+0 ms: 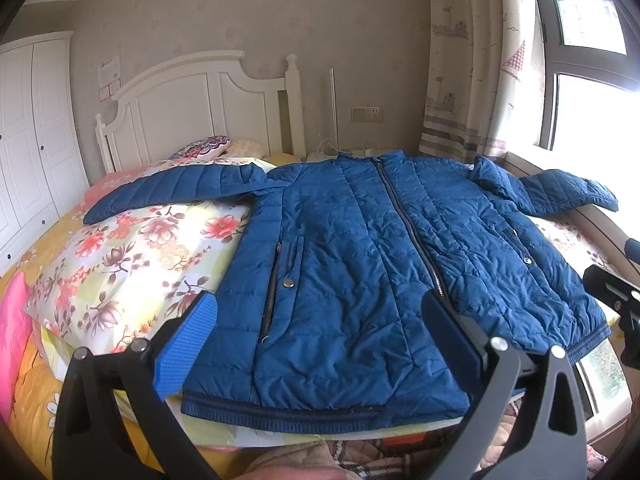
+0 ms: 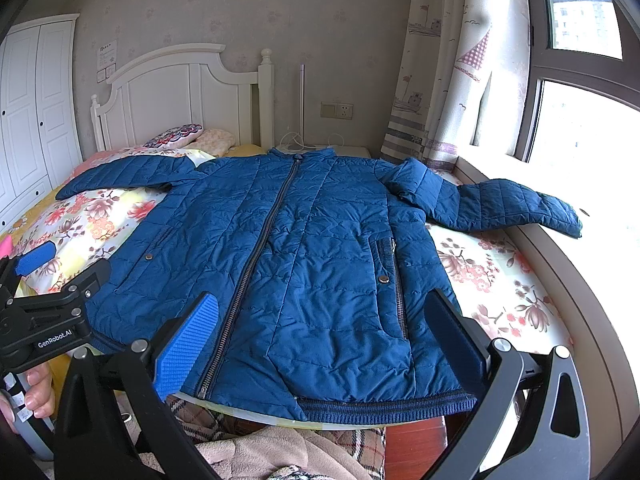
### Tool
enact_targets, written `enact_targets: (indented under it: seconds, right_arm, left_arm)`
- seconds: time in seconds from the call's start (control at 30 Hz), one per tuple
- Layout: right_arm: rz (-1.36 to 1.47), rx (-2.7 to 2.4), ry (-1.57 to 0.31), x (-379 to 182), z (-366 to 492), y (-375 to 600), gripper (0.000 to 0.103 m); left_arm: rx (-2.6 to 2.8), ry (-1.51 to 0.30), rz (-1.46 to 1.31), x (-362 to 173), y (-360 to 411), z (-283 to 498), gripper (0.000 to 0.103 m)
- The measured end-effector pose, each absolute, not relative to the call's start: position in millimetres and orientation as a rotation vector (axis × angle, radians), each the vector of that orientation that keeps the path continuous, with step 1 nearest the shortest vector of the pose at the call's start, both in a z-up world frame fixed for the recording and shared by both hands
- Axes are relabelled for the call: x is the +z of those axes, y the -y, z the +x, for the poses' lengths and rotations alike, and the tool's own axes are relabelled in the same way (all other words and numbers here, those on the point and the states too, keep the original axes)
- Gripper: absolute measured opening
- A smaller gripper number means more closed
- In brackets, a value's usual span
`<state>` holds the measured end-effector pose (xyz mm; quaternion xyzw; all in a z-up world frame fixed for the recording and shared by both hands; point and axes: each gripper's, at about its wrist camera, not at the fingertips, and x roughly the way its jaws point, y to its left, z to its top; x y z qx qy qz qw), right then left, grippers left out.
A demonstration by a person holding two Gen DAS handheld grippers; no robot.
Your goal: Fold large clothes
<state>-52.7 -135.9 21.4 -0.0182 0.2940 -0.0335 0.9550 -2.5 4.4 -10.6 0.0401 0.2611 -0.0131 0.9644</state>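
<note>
A blue quilted jacket (image 1: 360, 260) lies flat and zipped, front up, on the bed, collar toward the headboard, both sleeves spread out. It also shows in the right wrist view (image 2: 304, 264). My left gripper (image 1: 320, 332) is open and empty, hovering above the jacket's lower left half near the hem. My right gripper (image 2: 320, 332) is open and empty above the lower right half. The left gripper's body (image 2: 48, 308) shows at the left of the right wrist view, and the right gripper's body (image 1: 616, 300) at the right edge of the left wrist view.
The bed has a floral sheet (image 1: 132, 256) and a white headboard (image 1: 192, 100). Pillows (image 1: 204, 146) lie by the headboard. A white wardrobe (image 1: 28, 128) stands left. A window sill (image 2: 560, 240) and curtain (image 2: 452, 60) run along the right. A plaid blanket (image 2: 256, 448) lies below the bed's near edge.
</note>
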Motion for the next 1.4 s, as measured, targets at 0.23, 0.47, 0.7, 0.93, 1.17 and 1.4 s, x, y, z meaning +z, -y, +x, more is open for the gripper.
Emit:
enact_targets:
  seconds: [0.23, 0.47, 0.7, 0.93, 1.17, 1.4]
  right_arm:
    - [-0.037, -0.068, -0.597, 22.2, -52.6, 135.2, 0.099]
    - [-0.035, -0.073, -0.606, 20.1, -51.3, 138.1, 0.099]
    - [-0.001, -0.065, -0.690, -3.8, -18.1, 155.5, 0.099]
    - [0.115, -0.167, -0.833, -27.7, 53.5, 222.0, 0.099]
    - [0.231, -0.362, -0.856, -33.6, 120.4, 317.6, 0.099]
    - [0.371, -0.528, -0.866, -51.2, 183.3, 407.6, 0.099]
  left_arm:
    - [-0.027, -0.529, 0.081, -10.7, -4.9, -1.8, 0.101]
    - [-0.026, -0.553, 0.085, -14.5, -4.4, -1.5, 0.101]
    - [-0.058, -0.728, 0.105, -31.5, 1.0, 55.1, 0.101]
    - [-0.027, -0.845, 0.222, -60.6, 18.5, 161.1, 0.101]
    - [-0.057, -0.914, 0.208, -75.0, 36.7, 236.4, 0.101]
    - [-0.097, -0.937, 0.182, -96.1, 50.0, 280.1, 0.101]
